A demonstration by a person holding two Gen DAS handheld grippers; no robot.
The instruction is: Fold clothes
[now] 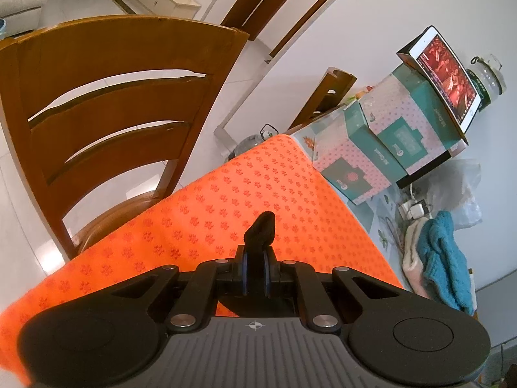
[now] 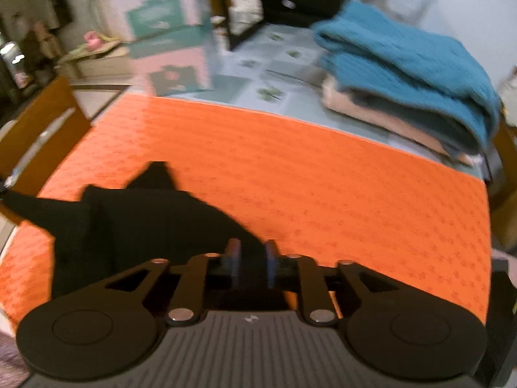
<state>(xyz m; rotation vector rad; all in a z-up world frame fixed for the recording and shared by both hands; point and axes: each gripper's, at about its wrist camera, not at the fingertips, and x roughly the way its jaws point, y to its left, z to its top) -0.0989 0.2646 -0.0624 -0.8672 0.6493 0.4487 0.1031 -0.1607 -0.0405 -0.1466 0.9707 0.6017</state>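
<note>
Your left gripper [image 1: 255, 268] was clamped on a fold of the black garment [image 1: 261, 230], a tuft of it poking up between the pads above the orange mat [image 1: 200, 207]. Your right gripper [image 2: 252, 263] also pinched the black garment [image 2: 142, 223], which spread out toward nine o'clock over the orange mat [image 2: 307, 177] on the counter [image 2: 258, 64]. In the right wrist view, a teal knit [image 2: 413, 64] lay on a pinkish folded piece [image 2: 371, 110] at two o'clock, beyond the mat's far edge. A wooden chair [image 1: 106, 97] stood at ten o'clock in the left view, with patterned boxes [image 1: 381, 142] and a lit tablet [image 1: 447, 79] at two o'clock.
</note>
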